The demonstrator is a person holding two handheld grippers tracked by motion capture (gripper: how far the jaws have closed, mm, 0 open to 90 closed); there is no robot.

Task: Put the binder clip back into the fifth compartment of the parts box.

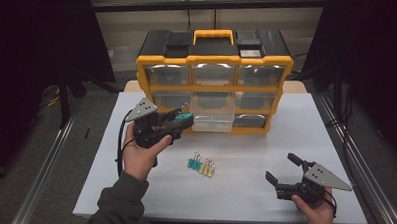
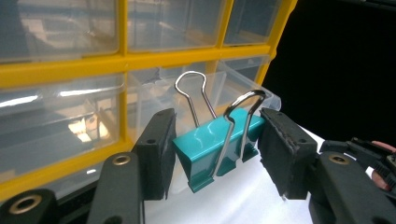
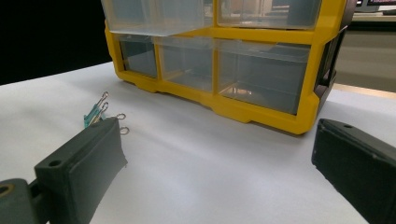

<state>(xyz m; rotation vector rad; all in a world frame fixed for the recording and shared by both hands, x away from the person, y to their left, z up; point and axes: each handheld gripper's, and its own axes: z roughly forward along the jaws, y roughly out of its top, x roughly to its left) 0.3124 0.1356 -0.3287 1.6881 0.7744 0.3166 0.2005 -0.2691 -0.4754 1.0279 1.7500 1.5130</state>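
My left gripper (image 1: 184,117) is shut on a teal binder clip (image 2: 215,144) with silver wire handles, held just in front of the pulled-out clear middle drawer (image 1: 213,114) of a yellow and black drawer organiser (image 1: 214,57). In the left gripper view the clip sits crosswise between the two black pads (image 2: 159,149). A second teal clip (image 1: 194,163) and a yellow clip (image 1: 207,168) lie side by side on the white table (image 1: 244,188). My right gripper (image 1: 283,168) rests open near the table's front right, with nothing between its jaws.
The organiser stands at the table's far edge with three rows of clear drawers; the rest are closed. Dark floor and metal rails flank the table on both sides. In the right gripper view the loose clips (image 3: 95,114) lie to the left of the organiser (image 3: 261,112).
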